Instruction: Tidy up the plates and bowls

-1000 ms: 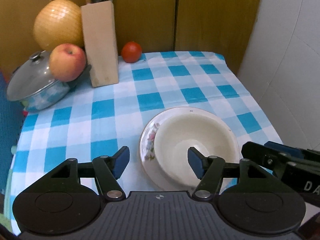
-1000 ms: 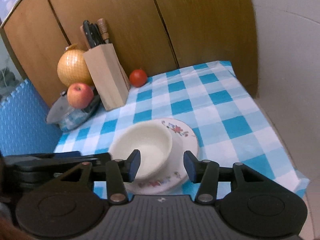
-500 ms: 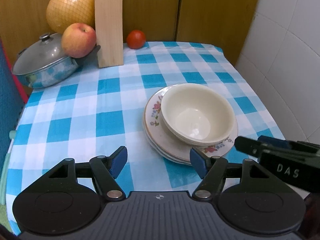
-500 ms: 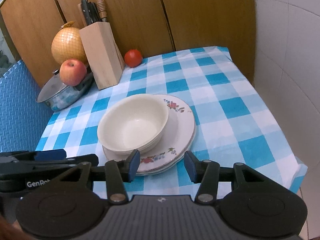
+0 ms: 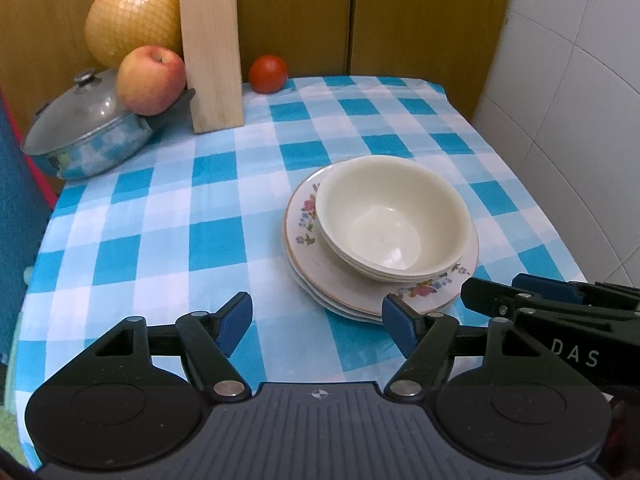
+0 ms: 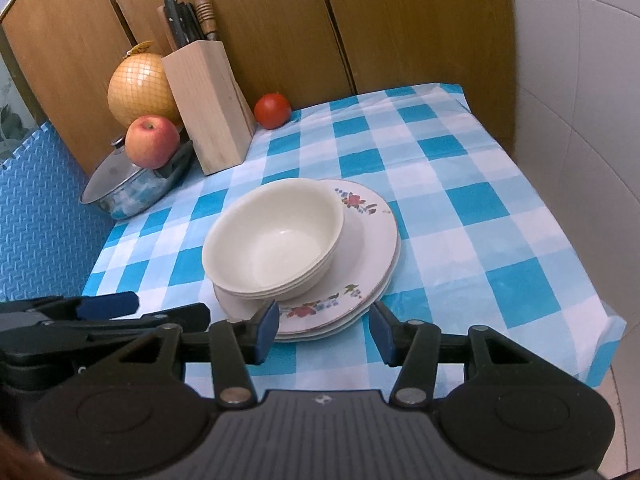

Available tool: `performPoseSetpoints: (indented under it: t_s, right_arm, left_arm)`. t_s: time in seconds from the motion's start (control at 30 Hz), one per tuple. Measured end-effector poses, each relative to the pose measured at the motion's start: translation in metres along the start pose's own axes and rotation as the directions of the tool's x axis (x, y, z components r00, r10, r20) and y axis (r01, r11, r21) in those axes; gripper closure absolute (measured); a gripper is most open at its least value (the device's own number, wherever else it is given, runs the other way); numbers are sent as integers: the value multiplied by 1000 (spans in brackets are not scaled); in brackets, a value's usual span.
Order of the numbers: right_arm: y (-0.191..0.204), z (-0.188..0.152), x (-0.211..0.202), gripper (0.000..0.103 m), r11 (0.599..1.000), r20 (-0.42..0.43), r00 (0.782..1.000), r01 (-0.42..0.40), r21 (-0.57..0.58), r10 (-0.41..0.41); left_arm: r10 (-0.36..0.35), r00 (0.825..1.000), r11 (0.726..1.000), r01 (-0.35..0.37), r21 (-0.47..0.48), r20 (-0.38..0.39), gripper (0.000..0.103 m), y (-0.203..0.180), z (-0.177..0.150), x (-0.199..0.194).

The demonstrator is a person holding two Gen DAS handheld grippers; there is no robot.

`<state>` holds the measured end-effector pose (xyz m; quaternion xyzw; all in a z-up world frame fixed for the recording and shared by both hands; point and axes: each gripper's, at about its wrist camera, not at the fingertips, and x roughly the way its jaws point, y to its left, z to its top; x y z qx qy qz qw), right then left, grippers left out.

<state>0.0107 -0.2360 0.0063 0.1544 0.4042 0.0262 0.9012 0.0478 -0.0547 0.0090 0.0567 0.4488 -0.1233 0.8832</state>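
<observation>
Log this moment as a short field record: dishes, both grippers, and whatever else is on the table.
bowls: cream bowls nested in one stack, on top of the plates
plates: floral plates stacked on the checkered tablecloth
left gripper: open, empty, near the stack's front edge
right gripper: open, empty, fingers either side of the plates' near rim, contact unclear
back left: knife block, tomato, netted pomelo
pot: lidded pot, apple on it
</observation>
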Motion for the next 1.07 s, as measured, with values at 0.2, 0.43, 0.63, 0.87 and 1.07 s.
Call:
performPoseSetpoints:
  t_s: [0.2,0.43,0.63,0.87,1.07]
  right_arm:
    - [1,-1,-1,55,1000,3,1000,-3,-2,3]
    - [1,-1,-1,55,1000,3,1000,-4,-2,4]
    - [1,-2,-1,55,1000,4,1000,-6,1,6]
    - [3,-1,-2,55,1000,3,1000,-9,5,9]
    - [2,0,-3,50,1000,8,1000,-12,16,12]
  left_arm:
    - [39,999,999,-39,21,15,23,-3,-1,-2]
    - [40,999,999,-41,26,22,23,-4,-1,-4]
    - [38,999,999,-38,29,25,23,-5,-1,-6]
    - [51,998,998,-52,32,30,21,-5,0,-6]
    - [63,997,997,-65,45,51,19,-5,-1,-8]
